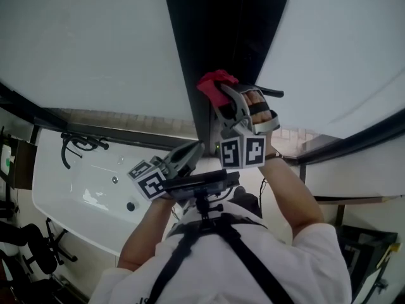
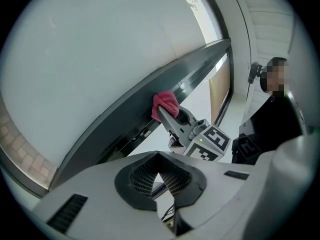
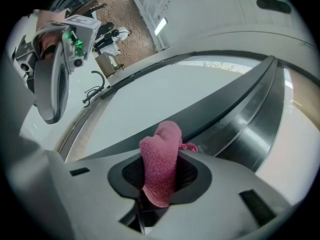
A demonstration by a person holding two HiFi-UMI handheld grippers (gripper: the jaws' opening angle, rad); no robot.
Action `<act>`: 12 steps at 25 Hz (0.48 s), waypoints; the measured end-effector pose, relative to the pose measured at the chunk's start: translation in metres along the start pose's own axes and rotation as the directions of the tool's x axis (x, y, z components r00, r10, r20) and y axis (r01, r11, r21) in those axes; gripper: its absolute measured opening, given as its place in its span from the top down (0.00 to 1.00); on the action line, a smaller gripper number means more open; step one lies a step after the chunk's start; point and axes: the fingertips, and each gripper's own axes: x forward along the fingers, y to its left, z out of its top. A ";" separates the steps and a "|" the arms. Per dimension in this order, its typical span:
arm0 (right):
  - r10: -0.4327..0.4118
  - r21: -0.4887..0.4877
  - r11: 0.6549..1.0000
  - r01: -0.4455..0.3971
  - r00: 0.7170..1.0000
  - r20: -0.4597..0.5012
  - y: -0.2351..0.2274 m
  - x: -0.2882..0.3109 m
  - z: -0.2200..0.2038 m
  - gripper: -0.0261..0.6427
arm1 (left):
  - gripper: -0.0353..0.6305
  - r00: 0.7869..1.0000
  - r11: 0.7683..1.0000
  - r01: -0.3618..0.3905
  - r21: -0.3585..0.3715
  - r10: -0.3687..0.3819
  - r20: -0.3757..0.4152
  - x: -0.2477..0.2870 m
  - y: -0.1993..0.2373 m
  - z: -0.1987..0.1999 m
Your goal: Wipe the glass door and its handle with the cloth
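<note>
1. At the centre of the head view, the right hand-held gripper (image 1: pixel 221 95) is clamped on the red cloth (image 1: pixel 213 83). It presses the cloth against a dark bar (image 1: pixel 235 24).
2. That bar runs lengthwise from the top edge of the frame down to the middle, between two pale panes of the glass door (image 1: pixel 95 43). Whether it is the handle itself or the door's edge, I cannot tell.
3. The cloth sits at the lower end of the visible bar, so the unwiped length lies straight ahead of the jaws, toward the top of the frame. In the right gripper view the same bar sweeps from the cloth toward the upper right.
4. The left hand-held gripper (image 1: pixel 190 154) hangs lower and to the left, apart from bar and glass. Its jaws are together on nothing.
5. My judgement: the right hand is the working one, and the next stroke should follow the bar's long axis. The glass on either side calls for a sideways sweep off the bar.
6. Only a small wad of cloth sticks out past the jaws, so bare jaw may scrape the surface.
</note>
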 end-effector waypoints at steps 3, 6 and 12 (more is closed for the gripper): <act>0.000 0.052 0.999 0.001 1.000 -0.015 0.015 0.002 -0.009 0.82 | 0.96 1.000 1.000 0.008 0.003 -0.008 -0.009 -0.005 0.001 0.001; -0.049 0.086 0.995 0.048 0.999 0.009 0.022 0.004 -0.013 0.82 | 0.96 1.000 1.000 0.003 0.005 -0.003 -0.019 -0.011 0.006 0.001; -0.121 0.142 0.983 0.112 0.991 0.058 0.032 0.005 -0.024 0.82 | 0.96 1.000 1.000 -0.005 0.014 0.005 -0.029 -0.012 0.009 -0.002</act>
